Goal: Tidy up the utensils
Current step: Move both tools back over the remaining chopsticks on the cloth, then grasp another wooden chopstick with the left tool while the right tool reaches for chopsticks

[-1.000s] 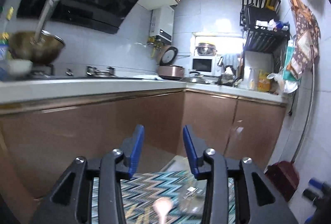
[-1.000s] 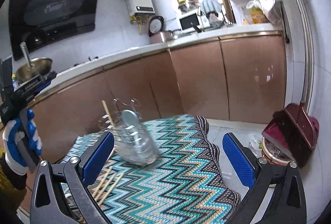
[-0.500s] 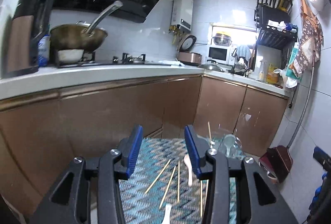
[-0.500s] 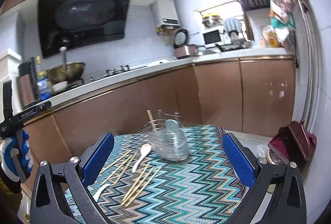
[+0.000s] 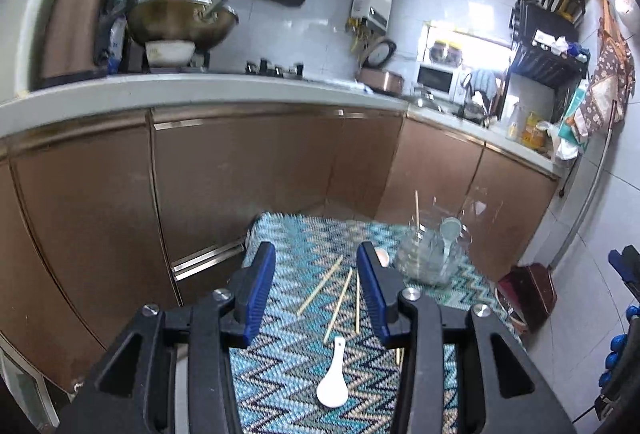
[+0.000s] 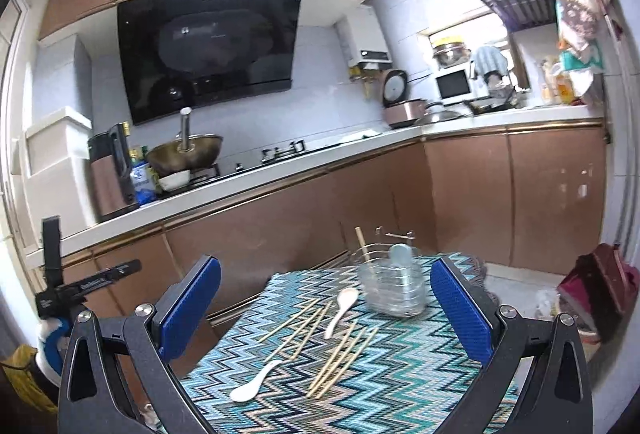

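A small table with a zigzag cloth (image 6: 400, 390) holds several wooden chopsticks (image 6: 340, 362), a white spoon (image 6: 252, 388) and a second pale spoon (image 6: 340, 308). A clear utensil holder (image 6: 394, 288) at the far right end holds a chopstick and a spoon. In the left wrist view the white spoon (image 5: 333, 380) and chopsticks (image 5: 339, 298) lie just ahead of my left gripper (image 5: 316, 290), which is open and empty above the cloth (image 5: 288, 366); the holder (image 5: 430, 256) stands to its right. My right gripper (image 6: 324, 314) is wide open and empty above the near end.
Brown kitchen cabinets (image 6: 280, 234) and a white counter (image 5: 200, 89) run behind the table. A wok (image 6: 184, 151) and a kettle (image 6: 108, 173) stand on the counter. A dark red dustpan (image 6: 600, 286) lies on the floor at the right.
Both grippers have tilted downward and pulled back, so more of the table and the loose utensils shows. Both stay open and empty.
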